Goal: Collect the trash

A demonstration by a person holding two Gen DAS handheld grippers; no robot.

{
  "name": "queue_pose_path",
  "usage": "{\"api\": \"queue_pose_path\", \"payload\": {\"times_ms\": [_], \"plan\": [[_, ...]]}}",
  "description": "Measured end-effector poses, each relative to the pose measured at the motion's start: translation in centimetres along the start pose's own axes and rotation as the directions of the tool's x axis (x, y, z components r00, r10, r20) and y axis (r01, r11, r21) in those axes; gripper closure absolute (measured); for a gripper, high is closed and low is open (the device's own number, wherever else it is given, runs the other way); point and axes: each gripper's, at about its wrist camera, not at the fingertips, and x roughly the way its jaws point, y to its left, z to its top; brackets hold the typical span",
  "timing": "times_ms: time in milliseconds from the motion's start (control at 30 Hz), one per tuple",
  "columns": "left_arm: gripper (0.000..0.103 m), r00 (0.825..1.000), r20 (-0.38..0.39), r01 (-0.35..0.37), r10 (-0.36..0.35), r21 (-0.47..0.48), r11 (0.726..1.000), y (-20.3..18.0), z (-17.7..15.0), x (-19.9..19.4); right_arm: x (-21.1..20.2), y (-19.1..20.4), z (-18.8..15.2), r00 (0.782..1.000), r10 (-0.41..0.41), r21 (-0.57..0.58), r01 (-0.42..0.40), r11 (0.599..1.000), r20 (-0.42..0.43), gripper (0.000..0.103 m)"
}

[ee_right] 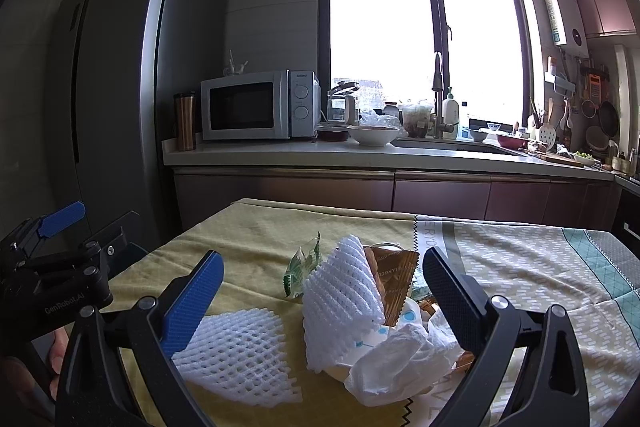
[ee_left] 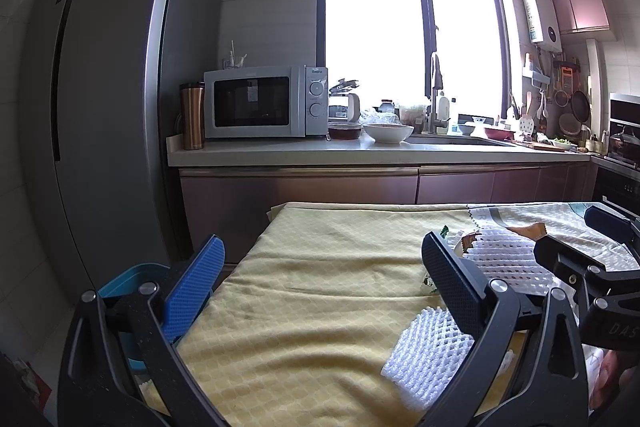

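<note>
A cloth-covered counter (ee_right: 256, 227) fills the foreground, yellow on one side and patterned on the other, and all the trash sits bunched near the seam between them, probably so it can be gathered in a few grabs. Off the counter's left edge, low down, a blue bin (ee_left: 132, 277) waits within reach of the left arm, which looks like the reason that side is kept free.

The left hand-held gripper (ee_left: 320, 267) hovers over bare yellow cloth with its jaws spread wide and nothing between them, a flat sheet of white foam netting (ee_left: 428, 351) lying just beside its right finger.

The right hand-held gripper (ee_right: 322, 277) also stands wide apart and empty, aimed squarely at the pile: a curled foam net sleeve (ee_right: 340, 295) stands upright against a brown wrapper (ee_right: 394, 277), crumpled white tissue (ee_right: 396, 359) slumps in front, and a small green wrapper (ee_right: 302, 265) lies behind. The jaws frame the sleeve, so I'd guess that comes first.
</note>
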Motion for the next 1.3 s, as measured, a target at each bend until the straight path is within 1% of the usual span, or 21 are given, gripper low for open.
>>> {"api": "queue_pose_path", "payload": {"times_ms": [933,1100,1233,1300], "plan": [[0.006,1.000,-0.022,0.012,-0.012,0.008,1.000,-0.3,-0.6,0.3,0.1,0.2,-0.2,1.000,0.006,0.001,-0.006,1.000,-0.014,0.007],[0.006,0.999,-0.032,0.016,-0.015,0.008,1.000,-0.3,-0.8,0.4,0.2,-0.2,-0.4,1.000,0.009,0.005,-0.008,1.000,-0.024,0.007],[0.006,0.999,-0.049,0.020,-0.020,0.008,1.000,-0.1,-1.1,0.7,0.4,-0.5,-0.4,0.999,0.009,0.004,-0.009,1.000,-0.040,0.010],[0.006,0.998,-0.065,0.025,-0.025,0.007,1.000,0.0,-1.3,0.9,0.7,-0.6,-0.5,0.998,0.008,0.007,-0.008,1.000,-0.057,0.013]]}}
